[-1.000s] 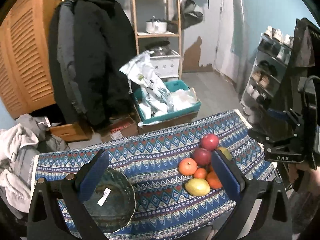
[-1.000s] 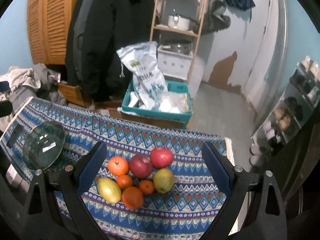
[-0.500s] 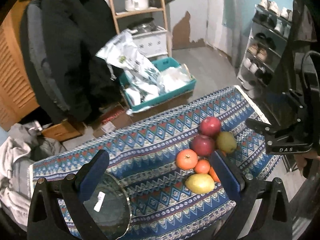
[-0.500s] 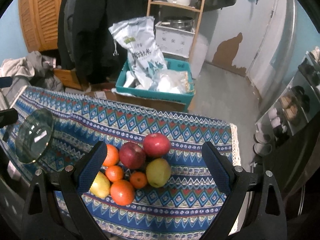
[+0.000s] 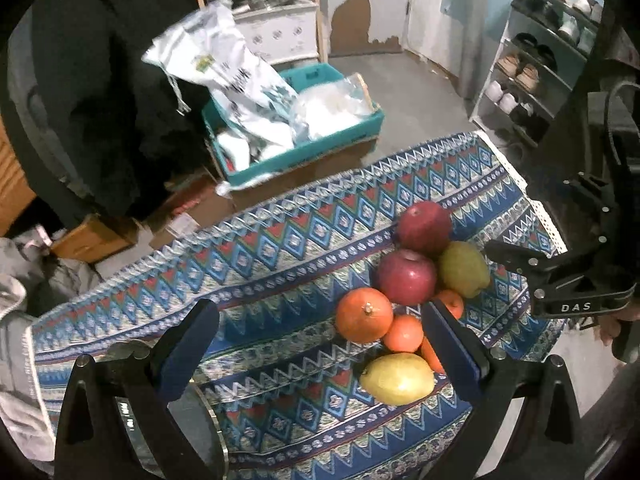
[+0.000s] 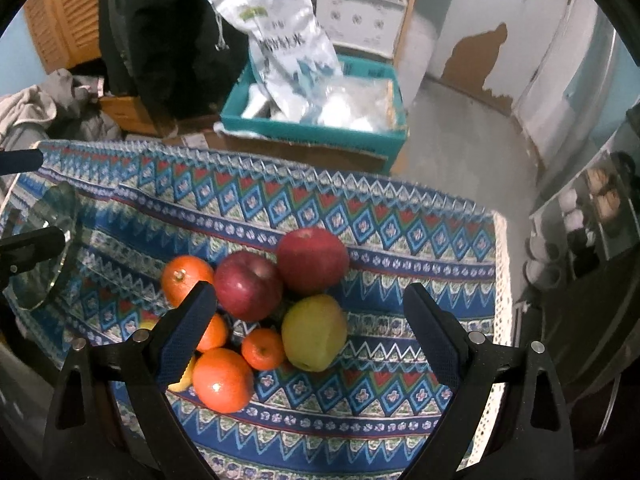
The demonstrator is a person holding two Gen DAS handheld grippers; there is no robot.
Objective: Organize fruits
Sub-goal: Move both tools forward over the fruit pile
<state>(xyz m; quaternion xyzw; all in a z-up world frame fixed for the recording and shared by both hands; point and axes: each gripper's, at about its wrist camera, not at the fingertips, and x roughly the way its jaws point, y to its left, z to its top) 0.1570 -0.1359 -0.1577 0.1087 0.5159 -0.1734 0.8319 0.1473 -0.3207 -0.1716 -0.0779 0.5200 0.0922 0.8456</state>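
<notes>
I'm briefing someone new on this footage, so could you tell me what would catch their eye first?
The pile of fruit on the patterned tablecloth: two red apples, oranges and yellow-green pieces, bunched between the open right gripper. A glass bowl sits at the cloth's left end, and a teal crate of plastic bags stands on the floor behind.

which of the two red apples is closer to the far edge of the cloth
The brighter red apple, farthest back in the pile. The darker red apple sits in front and to its left, touching the big orange.
</notes>
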